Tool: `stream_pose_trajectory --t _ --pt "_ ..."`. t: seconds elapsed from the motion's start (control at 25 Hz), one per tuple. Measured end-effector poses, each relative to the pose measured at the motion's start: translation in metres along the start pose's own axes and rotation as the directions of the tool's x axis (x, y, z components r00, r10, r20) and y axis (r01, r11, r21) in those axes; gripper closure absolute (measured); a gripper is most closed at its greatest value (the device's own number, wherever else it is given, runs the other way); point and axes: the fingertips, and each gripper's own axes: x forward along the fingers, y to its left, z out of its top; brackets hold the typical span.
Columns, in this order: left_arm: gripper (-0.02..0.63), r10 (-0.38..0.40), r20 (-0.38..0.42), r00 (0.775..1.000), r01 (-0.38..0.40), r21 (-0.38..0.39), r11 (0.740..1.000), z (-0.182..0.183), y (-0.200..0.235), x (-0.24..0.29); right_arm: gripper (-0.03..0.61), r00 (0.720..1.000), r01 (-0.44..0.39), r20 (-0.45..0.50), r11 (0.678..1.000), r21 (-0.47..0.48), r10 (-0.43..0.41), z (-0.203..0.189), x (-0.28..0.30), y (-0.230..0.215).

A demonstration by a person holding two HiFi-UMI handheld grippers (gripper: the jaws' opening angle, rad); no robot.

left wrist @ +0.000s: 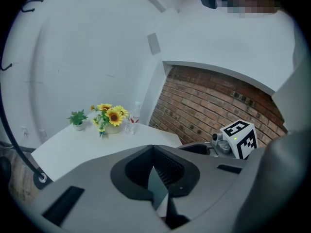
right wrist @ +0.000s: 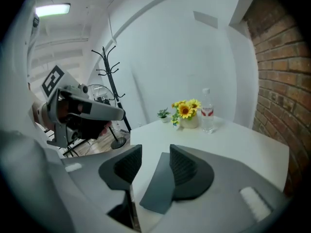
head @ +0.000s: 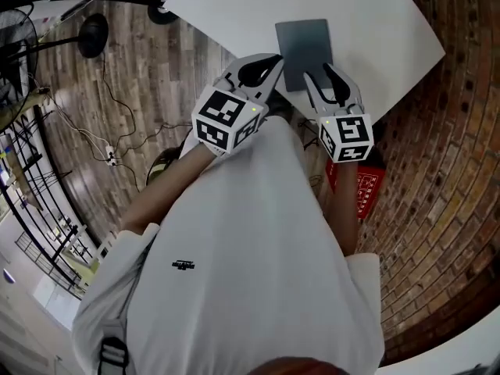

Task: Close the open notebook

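Grey notebook lay flat on the white desk, apparently closed. Left hand-held gripper had its jaws together, empty; right hand-held gripper had them apart, empty. Risk: a stray jaw snagging the cover and reopening it.

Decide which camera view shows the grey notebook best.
The head view: the notebook lies closed and nearly whole on the white table. The right gripper view shows part beyond its jaws; the left gripper view, perhaps a sliver.
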Motion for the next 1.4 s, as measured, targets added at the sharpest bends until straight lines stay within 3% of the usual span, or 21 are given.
stream_pose_trajectory --t 0.36,0.6,0.8,1.4 --pt "0.604 0.001 0.078 0.997 -0.001 0.006 1.0 0.032 0.011 -0.015 0.403 0.992 0.082 0.097 0.996 -0.046 -0.077 0.049 -0.024 -0.002" --pt "0.604 0.004 0.124 0.992 -0.007 0.022 1.0 0.054 0.015 -0.02 0.435 0.969 0.175 0.181 0.984 -0.031 -0.167 0.076 -0.052 -0.016" --pt "0.604 -0.02 0.158 0.987 0.013 0.046 0.999 0.075 0.011 -0.019 0.52 0.923 0.316 0.241 0.948 -0.025 -0.301 0.101 -0.084 -0.035" --pt "0.604 -0.033 0.233 0.972 0.017 0.074 0.997 0.11 0.022 -0.033 0.56 0.795 0.482 0.4 0.875 0.039 -0.456 0.141 -0.144 -0.043"
